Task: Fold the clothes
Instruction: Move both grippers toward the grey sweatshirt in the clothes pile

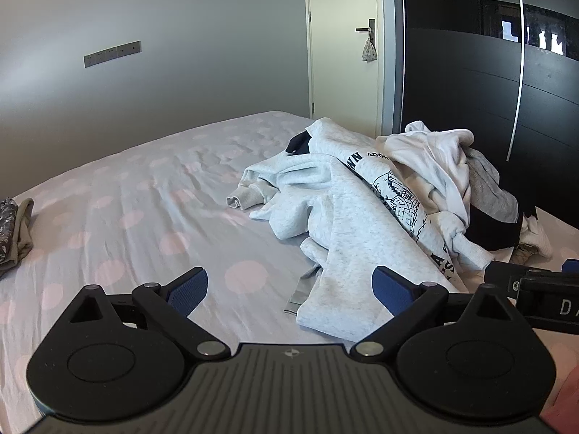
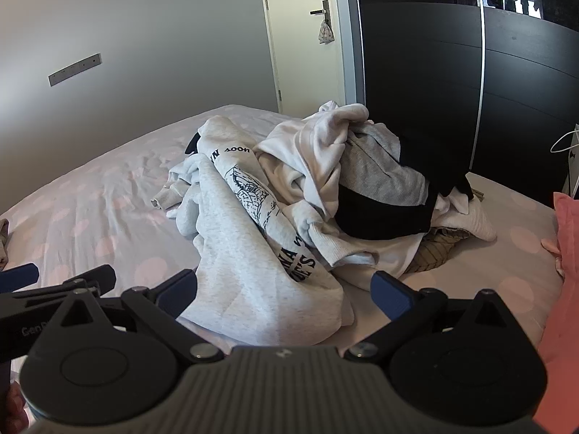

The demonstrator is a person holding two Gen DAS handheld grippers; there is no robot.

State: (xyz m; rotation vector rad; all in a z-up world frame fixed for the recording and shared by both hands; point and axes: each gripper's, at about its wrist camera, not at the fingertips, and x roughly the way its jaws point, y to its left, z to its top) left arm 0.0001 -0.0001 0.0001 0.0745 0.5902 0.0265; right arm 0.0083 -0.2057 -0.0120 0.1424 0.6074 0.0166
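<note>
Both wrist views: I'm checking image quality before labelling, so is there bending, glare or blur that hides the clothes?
Left wrist view: fisheye curves the wardrobe and bed edge; corners are dark; a window reflection glares on the wardrobe; the grey sweatshirt print is sharp. Right wrist view: same bending and reflection; the clothes pile is evenly lit and readable, with soft shadows only.

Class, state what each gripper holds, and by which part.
Nothing is held. Left gripper and right gripper are both open above the grey sweatshirt.

sweatshirt (image 1: pixel 347 209): I see soft, matt grey fleece cloth
bedsheet (image 1: pixel 144 217): smooth matt cotton, lightly creased
wardrobe (image 1: pixel 470 83): glossy dark panels
</note>
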